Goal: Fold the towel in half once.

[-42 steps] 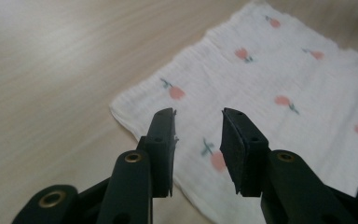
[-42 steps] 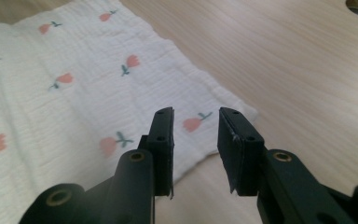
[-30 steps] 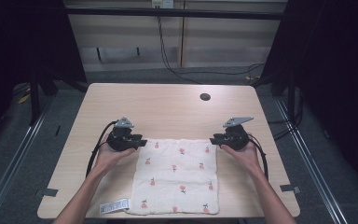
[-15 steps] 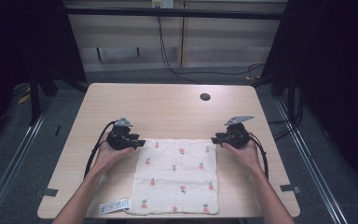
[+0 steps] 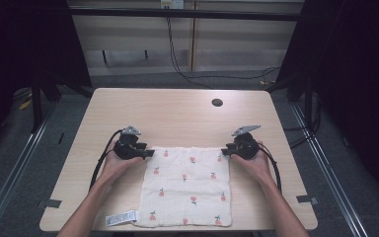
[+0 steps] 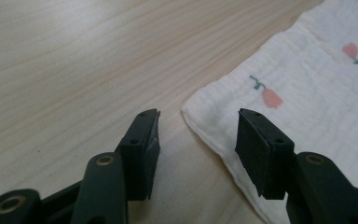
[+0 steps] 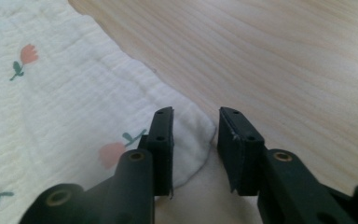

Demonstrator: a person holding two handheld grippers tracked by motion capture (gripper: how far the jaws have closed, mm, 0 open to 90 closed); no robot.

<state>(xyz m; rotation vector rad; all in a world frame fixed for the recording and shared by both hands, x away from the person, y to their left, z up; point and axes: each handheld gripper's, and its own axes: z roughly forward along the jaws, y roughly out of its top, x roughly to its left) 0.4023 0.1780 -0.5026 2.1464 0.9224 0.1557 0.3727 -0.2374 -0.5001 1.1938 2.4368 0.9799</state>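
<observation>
Table (image 5: 177,113): your cloth (image 5: 187,187) lies flat at its near edge.
Left gripper (image 6: 198,126): jaws just opening, apart around the cloth's far-left corner, unpinched.
Right gripper (image 7: 195,123): jaws apart, far-right corner between, unpinched.

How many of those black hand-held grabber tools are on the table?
2: the left gripper at the cloth's far left corner, the right gripper at its far right corner.

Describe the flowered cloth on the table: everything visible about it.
The cloth is a white, crinkled, gauze-like square printed with small pink tulips on green stems, with a stitched hem. It lies flat on the wooden table, near its front edge. The left gripper and right gripper each straddle a far corner, jaws apart, pressing nothing. A white label lies beside its near-left corner.
</observation>
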